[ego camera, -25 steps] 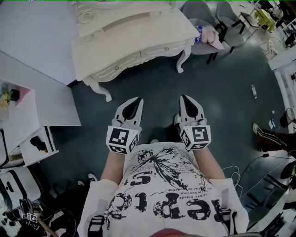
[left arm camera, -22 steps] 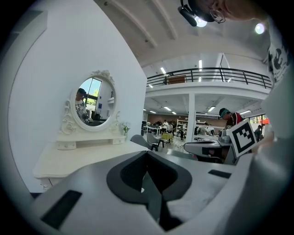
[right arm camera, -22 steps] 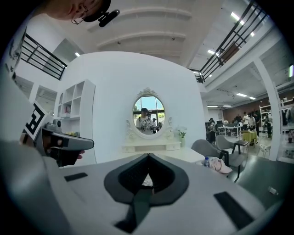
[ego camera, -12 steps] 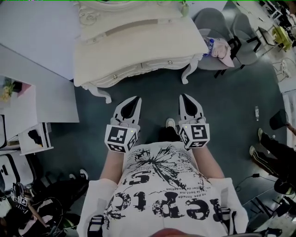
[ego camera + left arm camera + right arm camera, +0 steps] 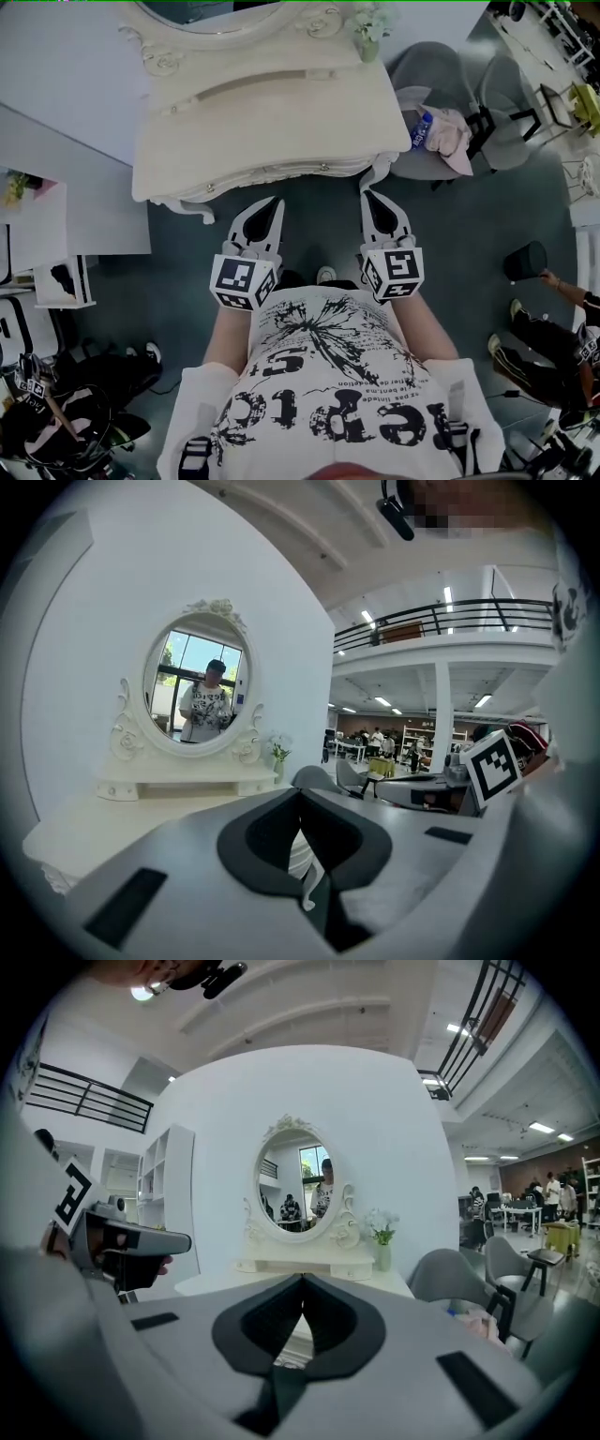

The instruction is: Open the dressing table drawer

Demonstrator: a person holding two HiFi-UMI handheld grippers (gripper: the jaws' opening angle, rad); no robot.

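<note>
The cream dressing table (image 5: 272, 112) with its oval mirror (image 5: 202, 11) stands straight ahead in the head view. Its drawer front (image 5: 272, 178) runs along the near edge, with small knobs (image 5: 324, 167) showing. My left gripper (image 5: 278, 201) is shut and empty, its tip just short of the table's front edge. My right gripper (image 5: 367, 194) is shut and empty too, beside the table's right front leg. Neither touches the drawer. In the left gripper view the shut jaws of the left gripper (image 5: 300, 791) point at the table top (image 5: 141, 813); the right gripper (image 5: 302, 1279) faces the mirror (image 5: 300, 1185).
Grey chairs (image 5: 431, 66) stand right of the table, one with a pink cloth and a bottle (image 5: 421, 131). A flower vase (image 5: 367, 28) sits on the table's back right. White shelves (image 5: 56, 253) are at left, a black bin (image 5: 525, 260) and a person's legs (image 5: 548, 323) at right.
Both grippers, still shut, have advanced toward the dressing table. The table now fills more of the head view and its front edge sits right at the gripper tips.
</note>
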